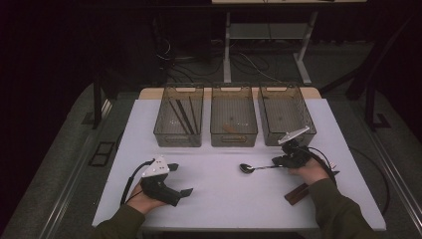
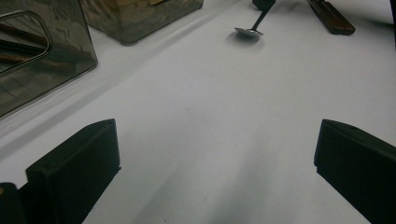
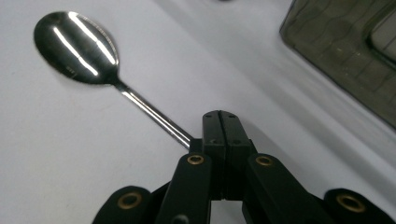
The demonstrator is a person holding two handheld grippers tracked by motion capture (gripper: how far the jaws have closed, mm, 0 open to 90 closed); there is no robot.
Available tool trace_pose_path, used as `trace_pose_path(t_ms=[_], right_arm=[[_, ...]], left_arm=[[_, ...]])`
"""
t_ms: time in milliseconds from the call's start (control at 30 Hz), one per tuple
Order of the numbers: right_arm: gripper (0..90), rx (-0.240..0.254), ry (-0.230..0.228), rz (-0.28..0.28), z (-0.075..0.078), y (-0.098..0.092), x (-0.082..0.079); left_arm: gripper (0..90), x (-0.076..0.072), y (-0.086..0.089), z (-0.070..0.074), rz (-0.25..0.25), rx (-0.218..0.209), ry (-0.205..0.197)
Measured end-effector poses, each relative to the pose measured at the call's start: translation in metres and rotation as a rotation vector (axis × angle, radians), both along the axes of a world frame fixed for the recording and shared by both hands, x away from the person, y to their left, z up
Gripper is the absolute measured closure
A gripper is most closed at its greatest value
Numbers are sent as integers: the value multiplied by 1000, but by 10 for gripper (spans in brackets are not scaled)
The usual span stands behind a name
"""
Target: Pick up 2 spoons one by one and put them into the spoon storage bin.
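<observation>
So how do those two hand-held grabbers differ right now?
The right gripper has its jaws shut on the spoon, pinching the handle so the bowl sticks out ahead; the left gripper has its jaws wide apart with nothing between them. The right one sits close to the right-hand bin, while the left one rests nearer the table's front edge. Both are black, trail a cable and are held in a person's hand.

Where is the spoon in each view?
High view: spoon right of centre on the table, handle in the shut right gripper.
Left gripper view: top centre, small, bowl on the table.
Right gripper view: bowl upper left, handle running down into the jaws.
Shared landmark: the grey bins.
</observation>
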State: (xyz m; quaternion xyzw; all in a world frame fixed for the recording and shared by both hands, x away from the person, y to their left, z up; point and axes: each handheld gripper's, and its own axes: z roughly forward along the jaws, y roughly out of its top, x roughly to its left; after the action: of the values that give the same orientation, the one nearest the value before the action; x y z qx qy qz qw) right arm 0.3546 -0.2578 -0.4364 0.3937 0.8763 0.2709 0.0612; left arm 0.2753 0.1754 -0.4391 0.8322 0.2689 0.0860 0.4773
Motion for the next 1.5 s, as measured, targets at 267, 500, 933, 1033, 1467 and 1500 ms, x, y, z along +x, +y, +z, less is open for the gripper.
trace_pose_path(t_ms=[267, 500, 933, 1033, 1467, 1500], right_arm=[[897, -3, 13, 27, 1, -1, -11], [897, 0, 28, 43, 1, -2, -21], [897, 1, 36, 108, 2, 1, -43], [896, 31, 19, 101, 6, -1, -42], [583, 153, -47, 81, 11, 1, -39], [555, 156, -56, 84, 11, 2, -39]], left_arm=[[0, 0, 0, 0, -2, 0, -1], [0, 0, 0, 0, -4, 1, -2], [0, 0, 0, 0, -5, -1, -2], [0, 0, 0, 0, -4, -1, -2], [0, 0, -1, 0, -8, -1, -2], [0, 0, -1, 0, -8, -1, -2]])
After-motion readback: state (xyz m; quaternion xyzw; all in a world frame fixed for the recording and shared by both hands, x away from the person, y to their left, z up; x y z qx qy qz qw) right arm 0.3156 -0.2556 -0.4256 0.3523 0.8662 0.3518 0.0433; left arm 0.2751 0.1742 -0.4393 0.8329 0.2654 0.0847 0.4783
